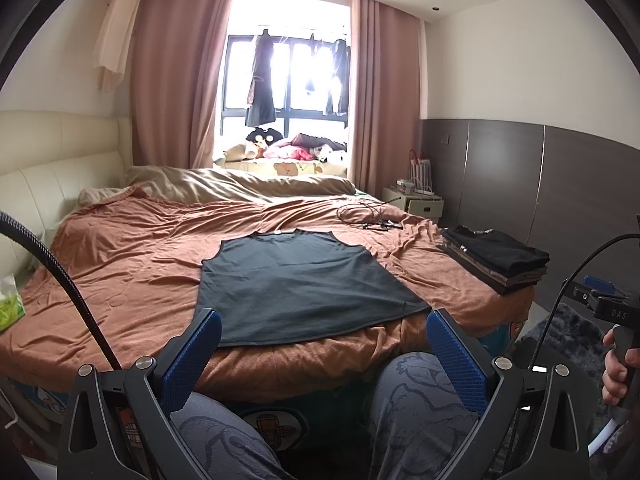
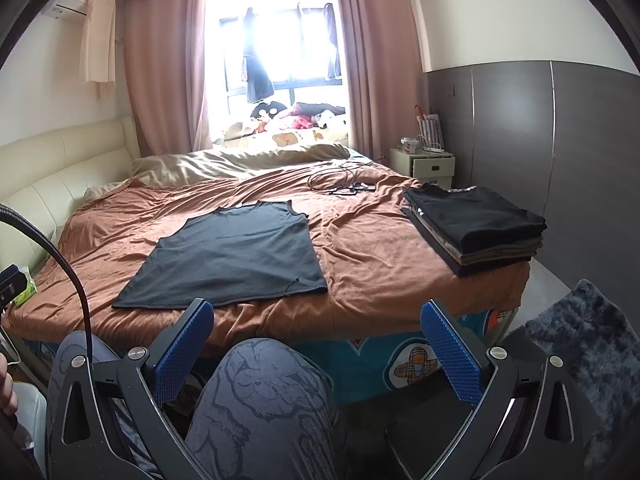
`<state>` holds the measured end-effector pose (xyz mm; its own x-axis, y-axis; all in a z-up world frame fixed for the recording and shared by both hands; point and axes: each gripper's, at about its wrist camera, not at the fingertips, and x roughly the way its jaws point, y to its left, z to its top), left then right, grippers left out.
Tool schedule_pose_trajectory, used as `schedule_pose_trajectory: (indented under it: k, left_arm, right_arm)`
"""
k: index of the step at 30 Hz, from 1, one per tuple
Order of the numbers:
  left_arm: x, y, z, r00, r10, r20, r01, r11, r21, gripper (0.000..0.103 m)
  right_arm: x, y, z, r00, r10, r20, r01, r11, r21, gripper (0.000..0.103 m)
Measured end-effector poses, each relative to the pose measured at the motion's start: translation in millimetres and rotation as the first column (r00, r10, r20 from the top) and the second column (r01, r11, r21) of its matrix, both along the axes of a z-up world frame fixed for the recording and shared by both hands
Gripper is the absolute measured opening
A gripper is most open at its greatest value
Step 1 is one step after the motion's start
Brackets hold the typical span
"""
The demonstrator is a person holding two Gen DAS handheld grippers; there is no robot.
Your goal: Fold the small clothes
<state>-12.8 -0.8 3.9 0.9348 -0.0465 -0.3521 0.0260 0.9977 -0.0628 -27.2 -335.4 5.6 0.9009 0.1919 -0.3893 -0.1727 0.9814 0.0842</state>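
Note:
A dark grey sleeveless top [image 1: 298, 284] [image 2: 236, 258] lies spread flat on the brown bedspread [image 1: 132, 280] [image 2: 380, 264], neck toward the window, hem near the bed's front edge. My left gripper [image 1: 324, 320] is open, held back above the person's knees, its blue pads just short of the hem. My right gripper [image 2: 316, 312] is also open and empty, to the right of the top's hem corner and off the bed. A stack of folded dark clothes [image 1: 500, 264] [image 2: 476, 228] sits at the bed's right corner.
A coil of black cable [image 1: 368, 216] [image 2: 344, 182] lies on the bed beyond the top. A tissue pack [image 1: 10, 304] is at the left edge. A white nightstand [image 2: 424, 164] stands by the wall, with a dark fluffy rug [image 2: 580, 332] on the floor at right.

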Motion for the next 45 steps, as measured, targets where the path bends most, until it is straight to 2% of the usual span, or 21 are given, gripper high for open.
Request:
schedule_pose_trajectory:
  k: [33, 39, 45]
  left_arm:
    - [-4.3, 0.0, -0.4, 1.0, -0.004, 0.016, 0.004, 1.0, 0.014, 0.103]
    - [11.3, 10.6, -0.5, 1.0, 0.006, 0.013, -0.006, 0.999, 0.044, 0.103]
    - [35.8, 27.7, -14.6, 0.999, 0.025, -0.031, -0.025, 1.0, 0.015, 0.103]
  right_arm:
    - [-4.5, -6.9, -0.5, 1.0, -0.003, 0.008, 0.003, 1.0, 0.001, 0.103]
    - [12.9, -2.8, -2.0, 1.0, -0.019, -0.003, 0.019, 1.0, 0.002, 0.103]
    - [31.4, 4.2, -10.3, 1.0, -0.021, 0.0, 0.021, 1.0, -0.004, 0.103]
